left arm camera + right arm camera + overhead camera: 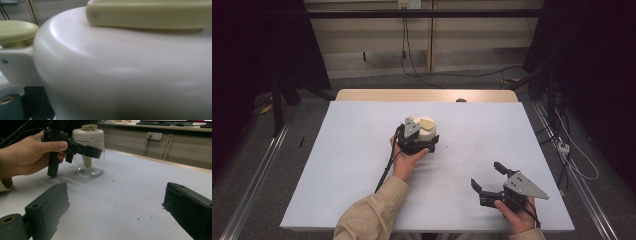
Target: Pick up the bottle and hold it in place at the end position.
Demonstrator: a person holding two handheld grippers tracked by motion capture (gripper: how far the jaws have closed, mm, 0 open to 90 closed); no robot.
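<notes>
The left hand-held gripper (419,142) is at the jar (427,131), its jaws around the clear glass body below the white lid (88,135); whether they press it I cannot tell. The jar stands near the middle of the worktop (352,165). It is probably rigid, smooth and breakable, so a hold under the lid seems safest. At 4 o'clock the right hand-held gripper (489,178) is wide open, empty.

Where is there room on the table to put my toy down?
Plenty on the pale grey table top: the whole left side is bare, and so is the far right corner. It is crowded in the middle, where the left tool is at the clear glass jar with a cream lid, and near the front right, where the open right tool hovers.
</notes>
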